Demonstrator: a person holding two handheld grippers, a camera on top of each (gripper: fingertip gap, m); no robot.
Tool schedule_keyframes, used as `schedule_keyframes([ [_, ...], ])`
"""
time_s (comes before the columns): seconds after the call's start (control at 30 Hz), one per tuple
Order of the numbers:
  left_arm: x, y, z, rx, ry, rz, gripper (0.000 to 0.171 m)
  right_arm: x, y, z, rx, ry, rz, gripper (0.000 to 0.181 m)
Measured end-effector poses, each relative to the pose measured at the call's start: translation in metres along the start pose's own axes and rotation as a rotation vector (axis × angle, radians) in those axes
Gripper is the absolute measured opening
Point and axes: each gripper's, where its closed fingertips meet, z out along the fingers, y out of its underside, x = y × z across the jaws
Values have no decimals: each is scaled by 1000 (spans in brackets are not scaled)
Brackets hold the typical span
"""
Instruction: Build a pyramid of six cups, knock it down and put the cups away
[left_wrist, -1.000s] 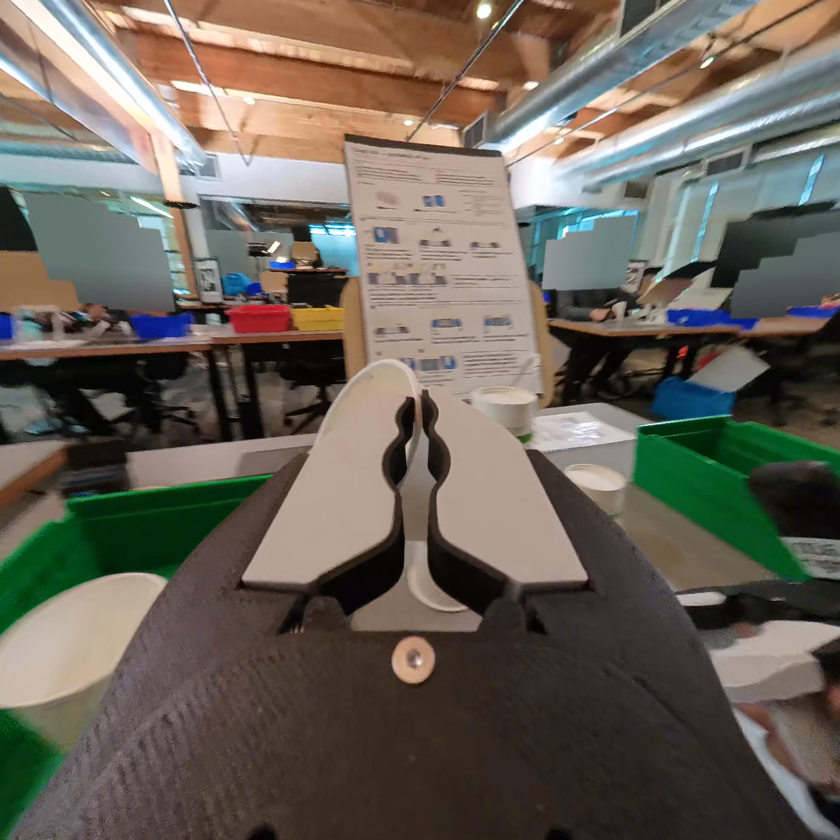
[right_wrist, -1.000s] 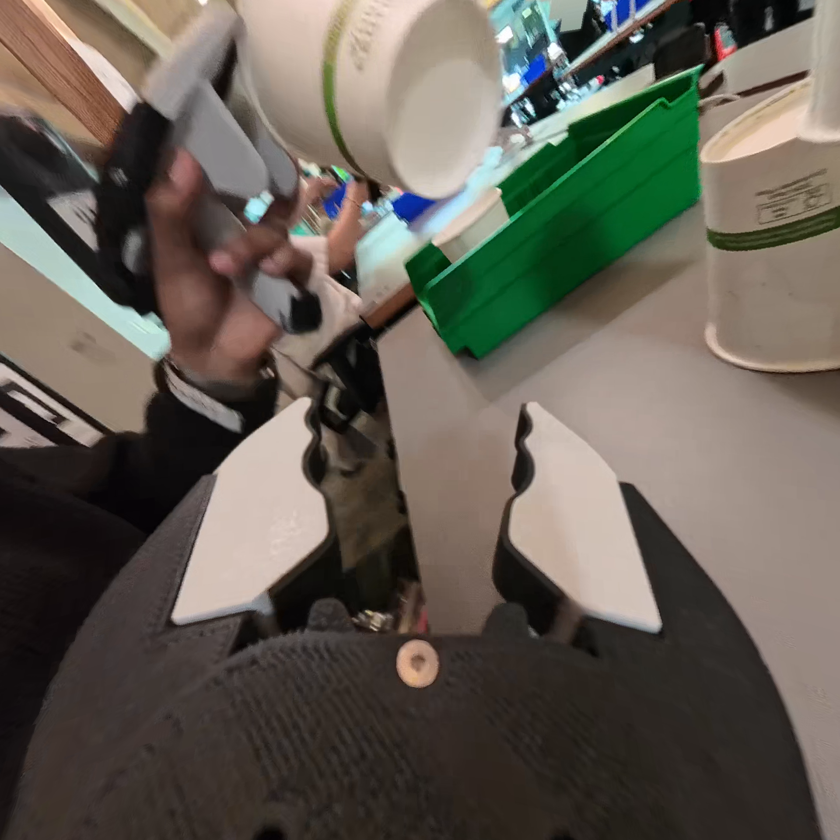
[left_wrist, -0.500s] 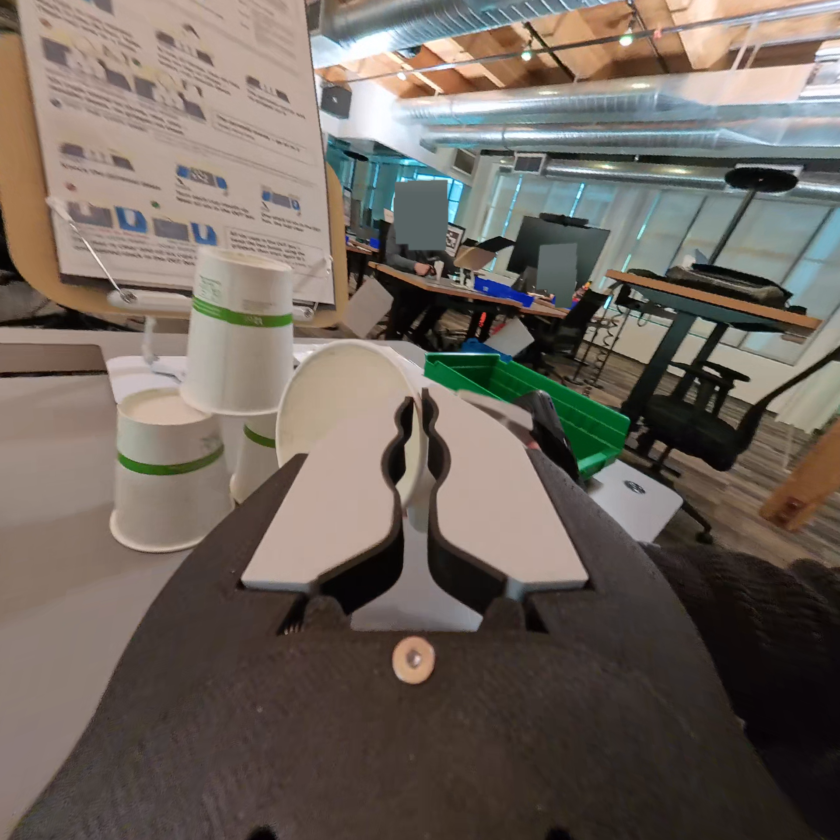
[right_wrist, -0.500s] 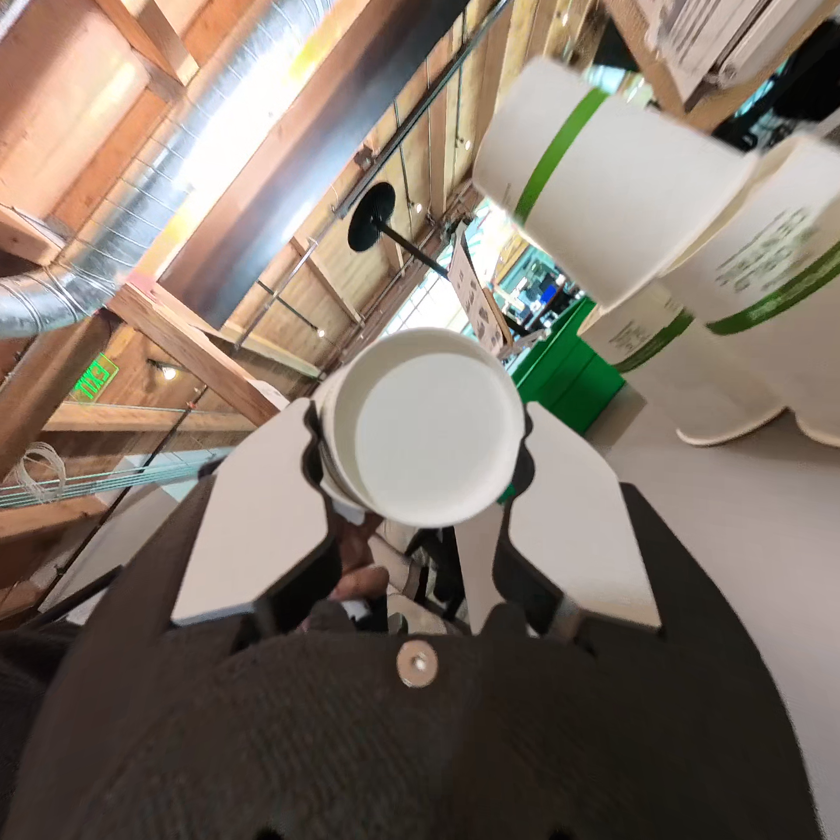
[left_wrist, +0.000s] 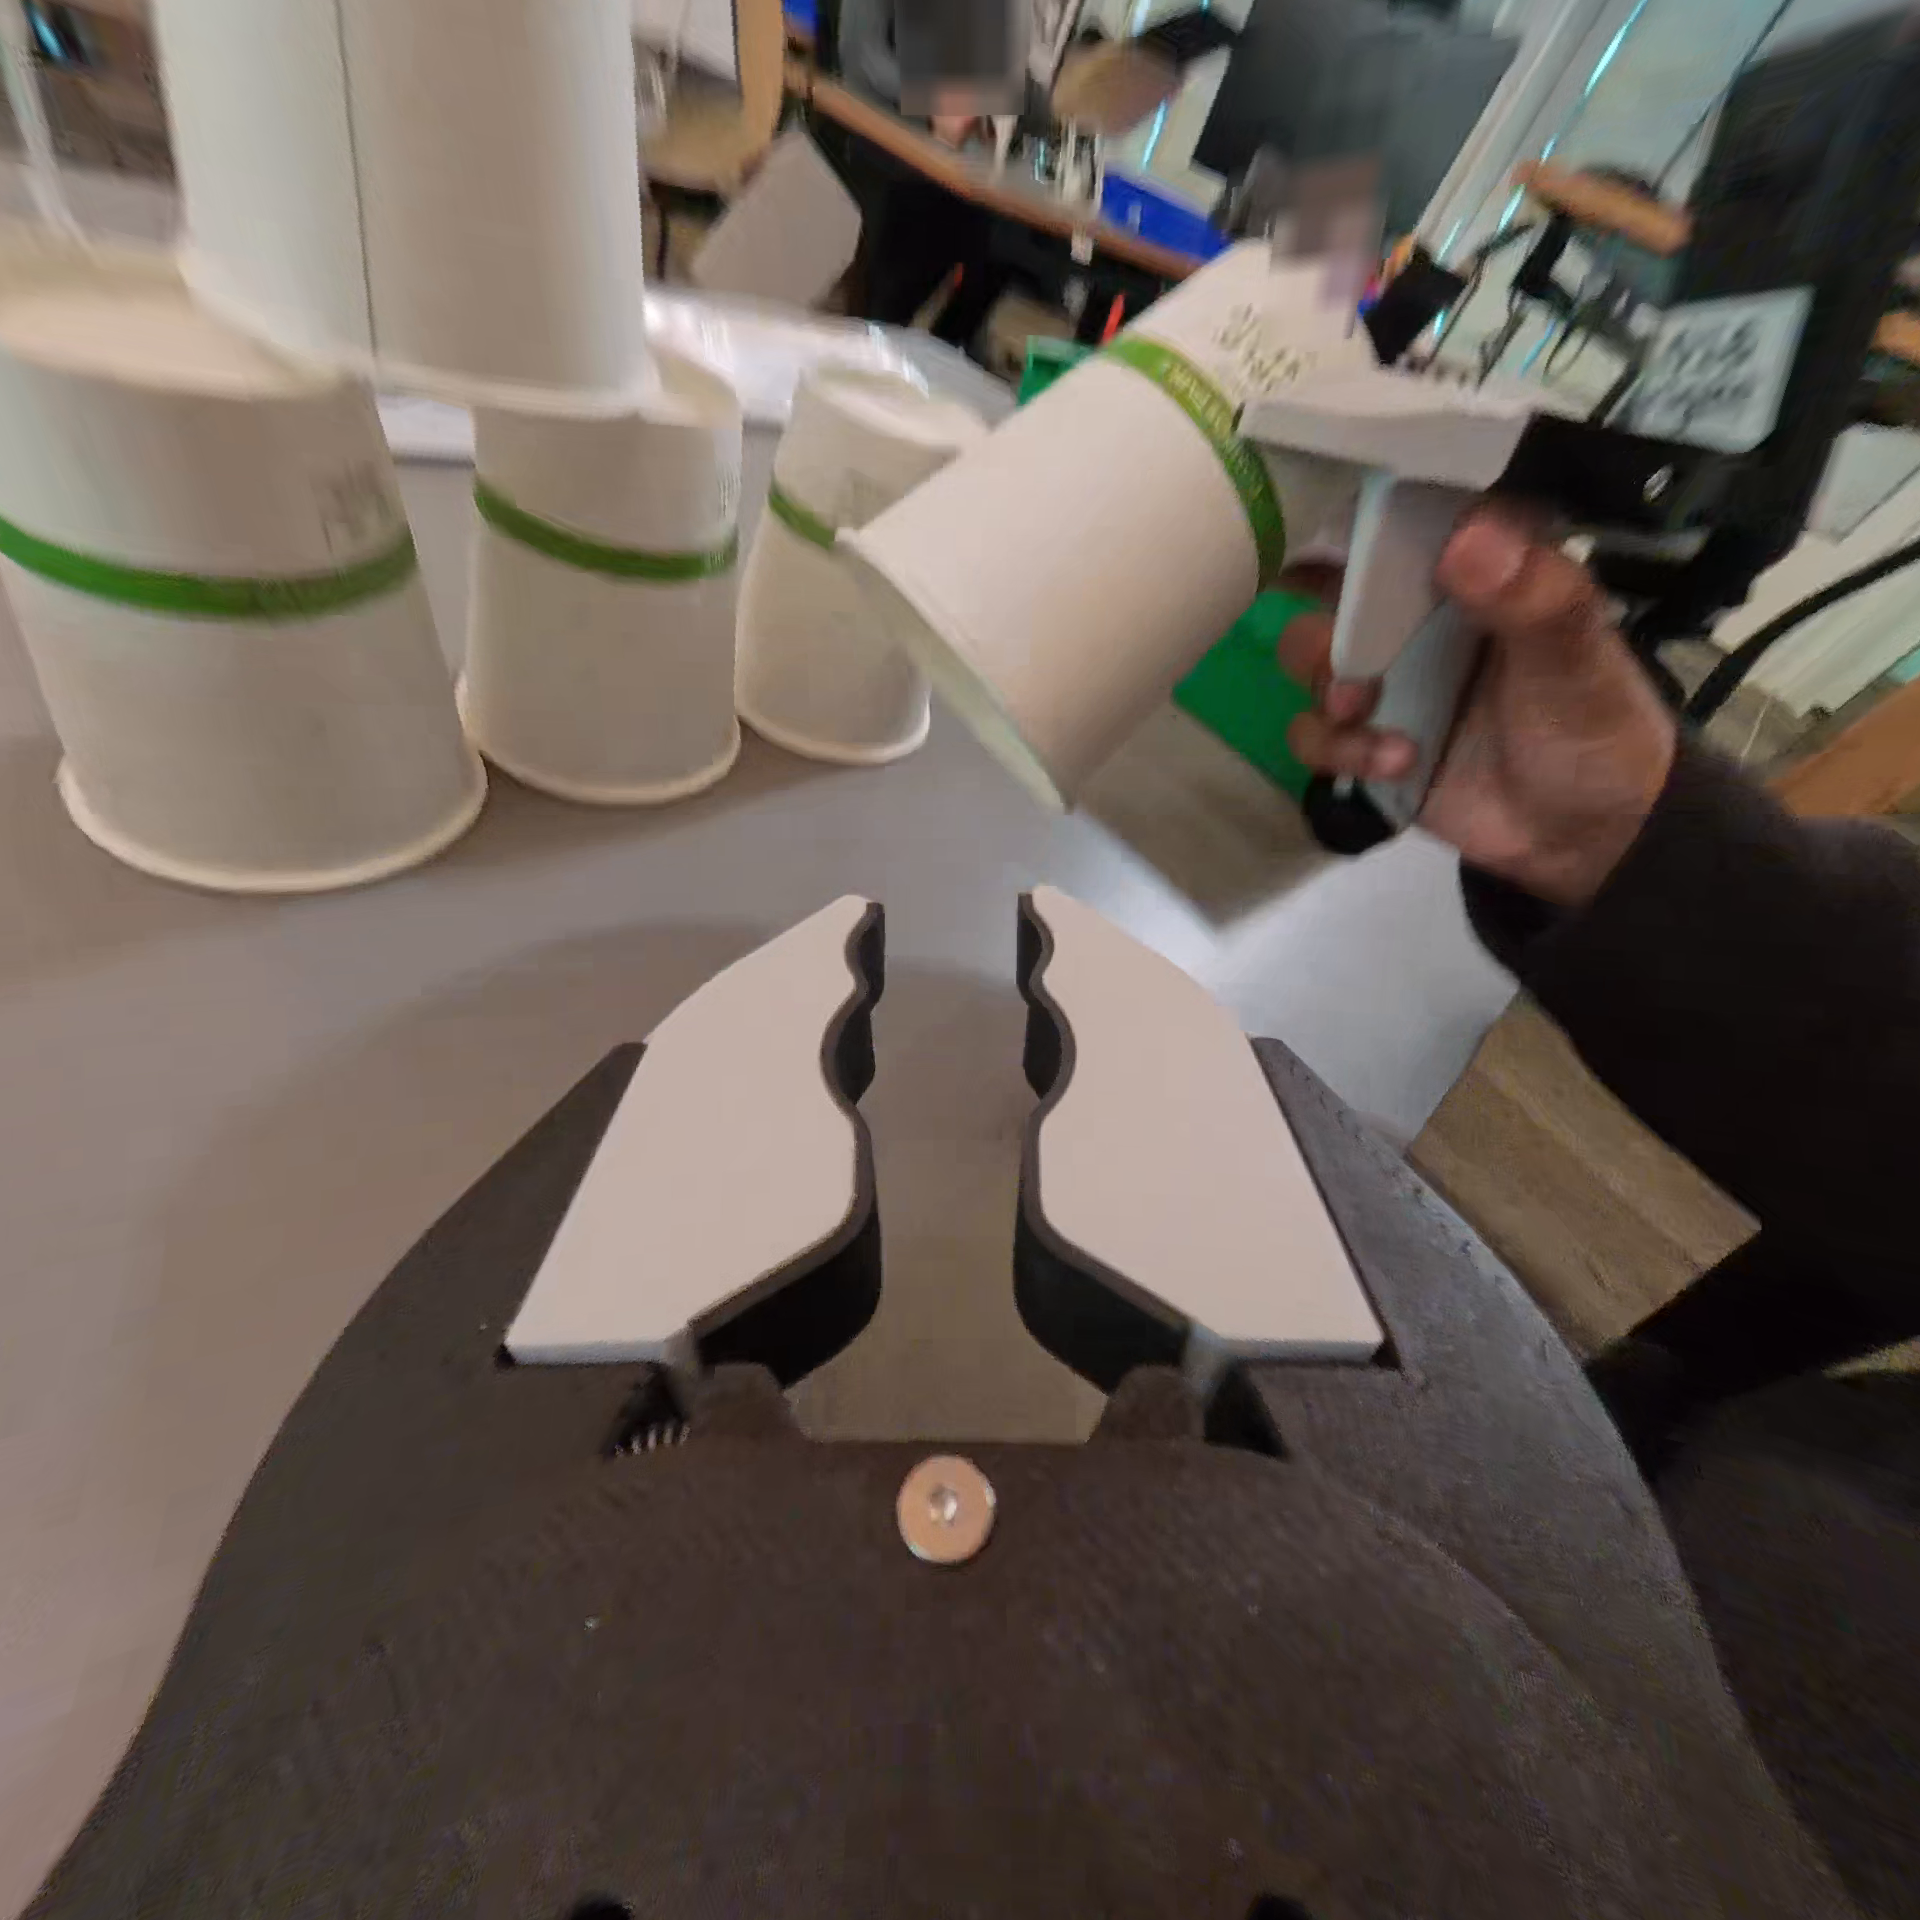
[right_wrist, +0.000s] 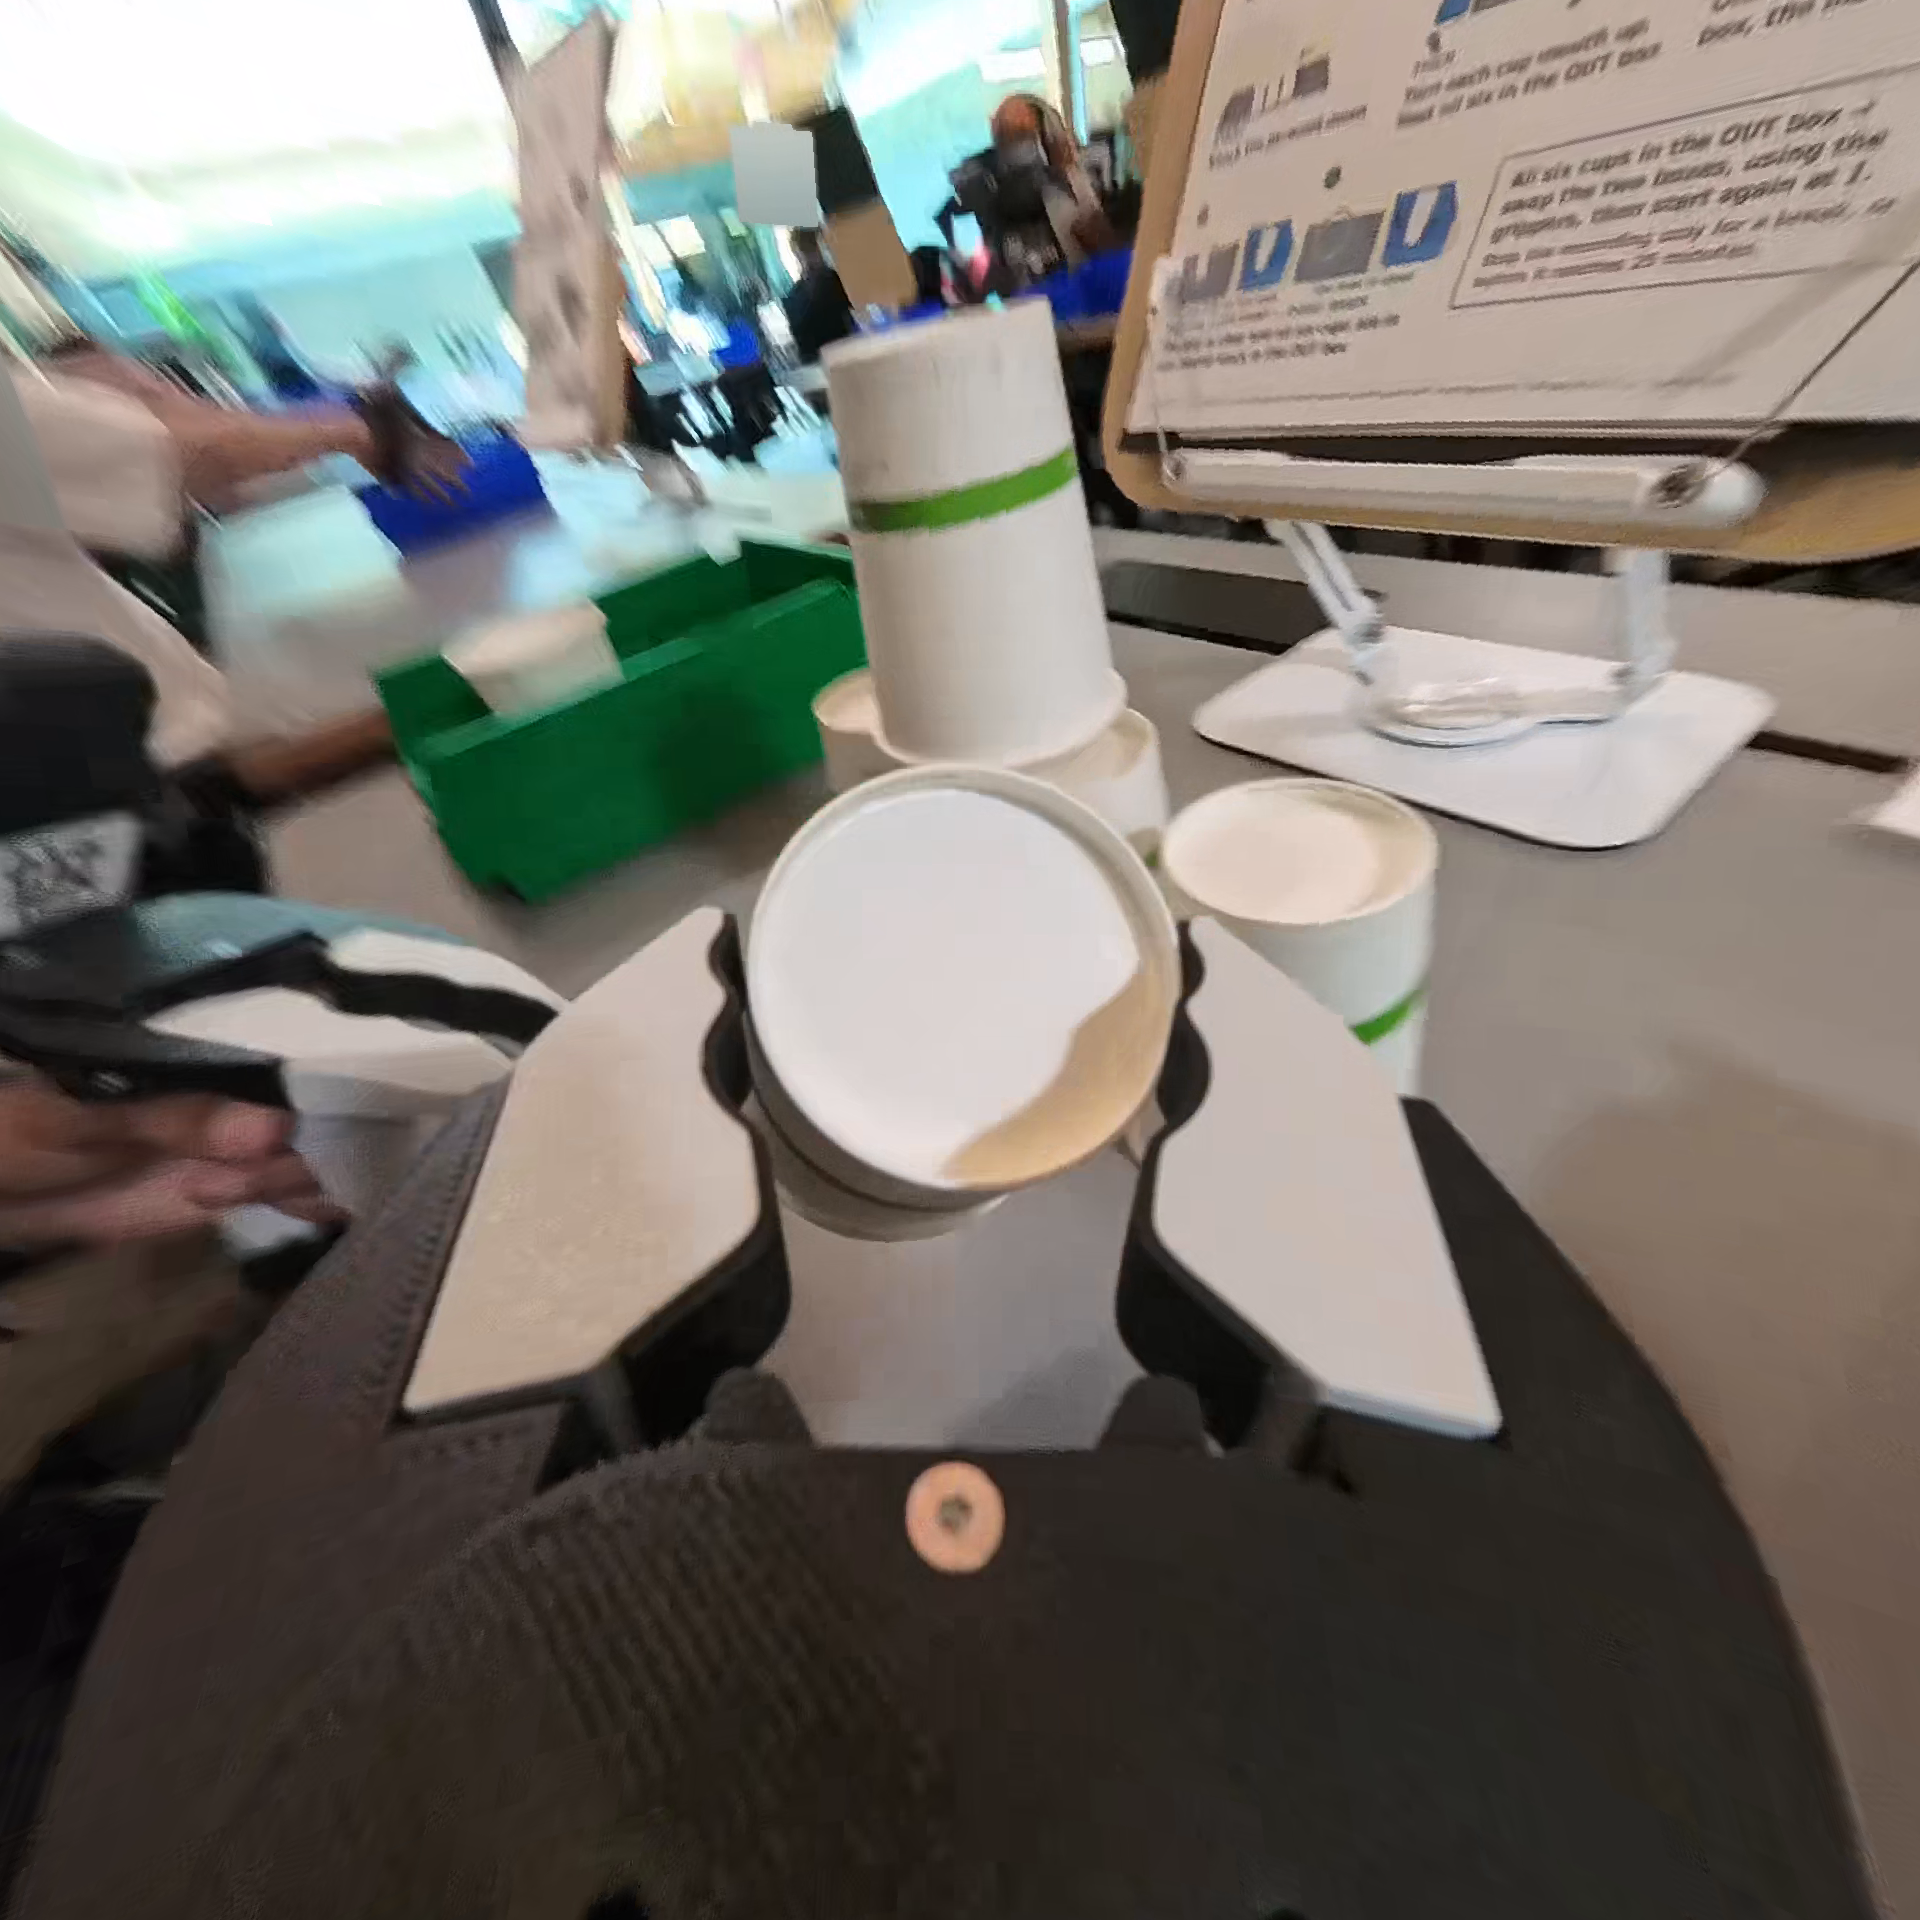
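Observation:
My right gripper (right_wrist: 956, 935) is shut on a white paper cup with a green band (right_wrist: 935, 977), gripping it near the base, whose bottom faces the camera. The left wrist view shows this cup (left_wrist: 1070, 561) tilted in the air, mouth down-left, held by the right gripper (left_wrist: 1351, 426) in a person's hand (left_wrist: 1538, 727). My left gripper (left_wrist: 951, 914) is open with nothing between its fingers, low over the grey table (left_wrist: 260, 1039), just below and in front of the cup. Upside-down cups (left_wrist: 229, 644) stand stacked ahead, one on top (right_wrist: 966, 540).
A green bin (right_wrist: 623, 748) holding a cup stands to the left behind the stack. A clipboard stand with a printed sheet (right_wrist: 1507, 260) on a white base (right_wrist: 1486, 727) is at the back right. The table edge and wooden floor (left_wrist: 1558, 1174) lie to the right.
My left gripper, which was shut on the cup's rim, has opened and drawn back from it. My right gripper closed around the cup's base and now carries it toward the stack.

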Motion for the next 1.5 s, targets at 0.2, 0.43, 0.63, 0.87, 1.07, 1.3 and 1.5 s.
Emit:
schedule_keyframes([
  [0.2,-6,16,9,-69,21,-19,30,-4,28,8,-205,51,-209,80],
  [0.43,-20,14,9,-65,-13,39,28,-17,50,14,-363,73,-361,80],
  [0.63,-21,13,9,-58,3,-1,27,-14,55,19,-341,92,-351,94],
  [0.87,-21,13,8,-59,-4,11,27,-20,62,20,-321,-29,-168,103],
  [1.07,-19,15,10,-68,7,7,26,-15,90,25,-403,-85,-61,81],
  [1.3,-20,12,8,-51,-4,0,25,-27,17,13,-179,-132,-47,79],
  [1.5,-18,9,7,-28,2,-4,24,22,-83,15,-109,96,-190,79],
])
